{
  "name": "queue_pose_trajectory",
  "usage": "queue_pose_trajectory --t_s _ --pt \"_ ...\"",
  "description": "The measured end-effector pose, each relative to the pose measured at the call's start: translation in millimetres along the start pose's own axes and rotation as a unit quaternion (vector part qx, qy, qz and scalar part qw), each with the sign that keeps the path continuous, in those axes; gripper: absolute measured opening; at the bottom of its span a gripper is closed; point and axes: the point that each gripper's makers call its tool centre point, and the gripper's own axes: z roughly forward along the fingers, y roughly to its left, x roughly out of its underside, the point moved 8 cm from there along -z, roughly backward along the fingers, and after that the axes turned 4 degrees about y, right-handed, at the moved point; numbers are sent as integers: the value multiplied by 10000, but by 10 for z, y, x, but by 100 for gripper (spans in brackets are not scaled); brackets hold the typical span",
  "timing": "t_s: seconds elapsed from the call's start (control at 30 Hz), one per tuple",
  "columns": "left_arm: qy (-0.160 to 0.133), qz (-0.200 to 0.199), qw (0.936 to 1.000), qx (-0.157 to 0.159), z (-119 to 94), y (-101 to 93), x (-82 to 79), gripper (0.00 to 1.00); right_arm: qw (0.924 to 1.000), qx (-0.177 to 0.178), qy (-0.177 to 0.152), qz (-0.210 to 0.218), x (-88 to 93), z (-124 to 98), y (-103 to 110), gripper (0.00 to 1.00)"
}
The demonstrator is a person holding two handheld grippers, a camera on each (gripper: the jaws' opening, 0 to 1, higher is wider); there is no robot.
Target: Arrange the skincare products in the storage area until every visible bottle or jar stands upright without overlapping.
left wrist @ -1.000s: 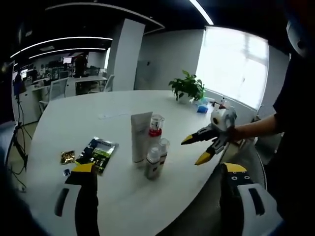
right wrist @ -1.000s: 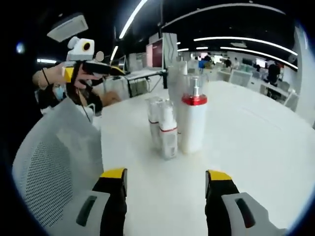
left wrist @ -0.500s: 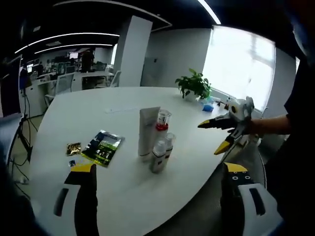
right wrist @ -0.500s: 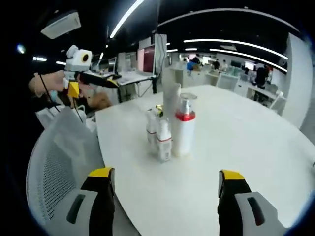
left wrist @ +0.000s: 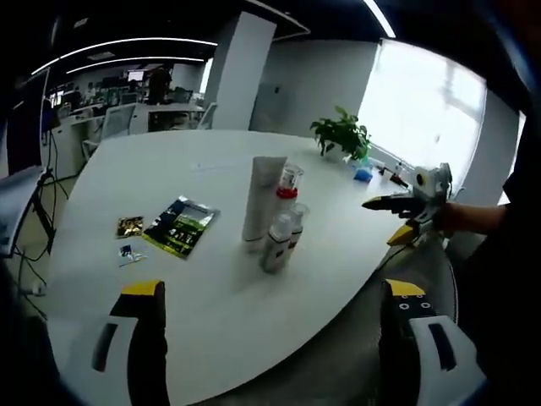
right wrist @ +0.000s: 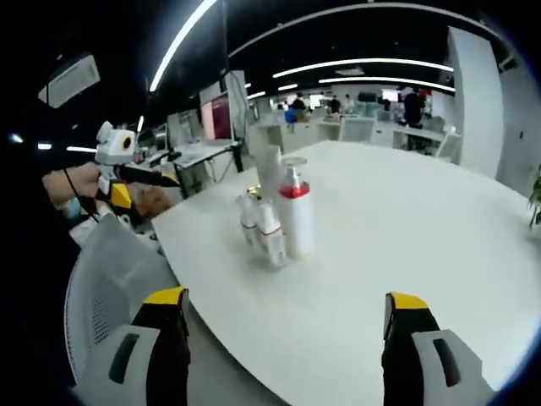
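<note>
1. In the left gripper view, the left gripper [left wrist: 270, 292] rises at 6 o'clock with its yellow-tipped jaws wide apart and nothing between them, above the near edge of the white table [left wrist: 110, 186].
2. At 9 o'clock lie a small gold packet [left wrist: 128, 226] and a tiny card [left wrist: 129, 251], just beside a green sachet [left wrist: 181, 227] lying flat.
3. Near the centre the skincare cluster stands upright: a white tube [left wrist: 258, 201], a red-collared pump bottle [left wrist: 287, 184] just behind it, and two small clear-capped bottles [left wrist: 276, 243] in front, close together.
4. At 1 o'clock a potted plant [left wrist: 342, 137] sits near the table's far edge.
5. At 3 o'clock the right gripper [left wrist: 399, 222] hangs off the table edge, held by a hand [left wrist: 446, 216], jaws apart.
6. In the right gripper view, the left gripper [right wrist: 161, 178] shows at 9 o'clock above a mesh chair [right wrist: 110, 283].
7. The same bottles stand at centre; the right gripper [right wrist: 286, 304] at 6 o'clock is spread and empty.
</note>
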Motion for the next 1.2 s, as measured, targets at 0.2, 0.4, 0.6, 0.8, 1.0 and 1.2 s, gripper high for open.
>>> queue_pose_trajectory --t_s 0.2,0.4,0.6,0.8,1.0,1.2 --pt "58 20 10000 -16 17 10 -5 99 9996 98 -17 263 103 31 -30 99" --pt "30 51 10000 -42 32 16 -61 99 9996 97 13 253 104 66 -41 99" --pt "116 49 9999 16 72 36 -46 99 9995 113 39 303 108 88 -32 97" --pt "464 143 9987 128 127 101 -98 95 9991 206 -10 384 104 74 -69 96" --pt "703 216 9972 146 207 313 -252 95 9988 286 26 399 147 119 -102 95" --pt "793 314 9963 137 318 464 -428 92 9986 438 55 307 139 168 -105 98"
